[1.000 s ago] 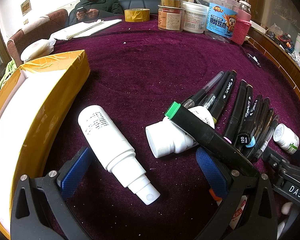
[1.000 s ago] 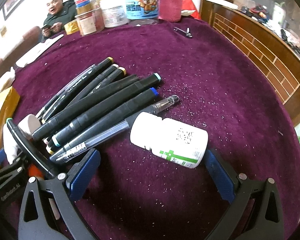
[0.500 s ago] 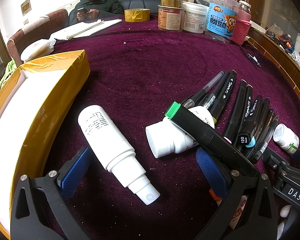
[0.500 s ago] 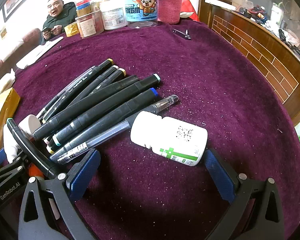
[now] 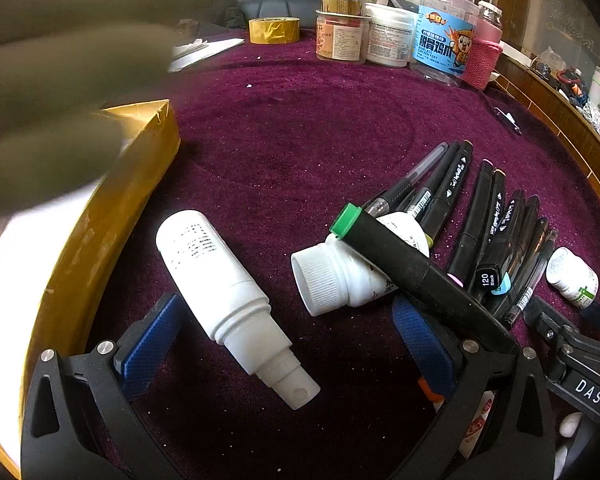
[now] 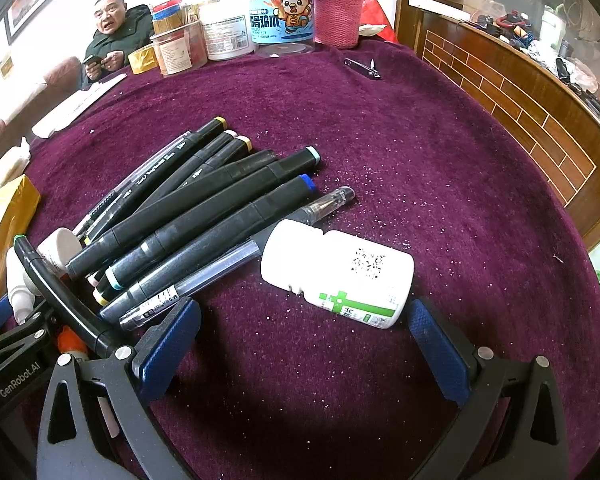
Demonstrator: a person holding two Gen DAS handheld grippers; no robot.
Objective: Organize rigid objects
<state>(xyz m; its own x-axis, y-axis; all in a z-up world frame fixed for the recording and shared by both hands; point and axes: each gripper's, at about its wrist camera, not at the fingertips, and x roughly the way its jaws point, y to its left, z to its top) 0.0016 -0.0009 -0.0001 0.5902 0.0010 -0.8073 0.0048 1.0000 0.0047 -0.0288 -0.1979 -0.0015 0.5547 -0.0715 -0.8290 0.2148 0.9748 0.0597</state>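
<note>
Grippers both spread wide, grasping nothing: left gripper (image 5: pixel 288 344) straddles the white plastic spray bottle (image 5: pixel 228 300) lying on the purple velvet tablecloth (image 5: pixel 300 140) just right of the yellow cardboard box (image 5: pixel 112 216), right gripper (image 6: pixel 304 344) low before the green-labelled white pill bottle (image 6: pixel 340 276), right of that box.

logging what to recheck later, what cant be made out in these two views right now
- Left wrist view: a blurred hand close to the lens hides the far end of the yellow box.
- Left wrist view: the green-capped marker lies across the white pill bottle, covering its label.
- Right wrist view: print on the green-cross pill bottle is too small to read.
- Right wrist view: the spray bottle is cut off by the left gripper.
</note>
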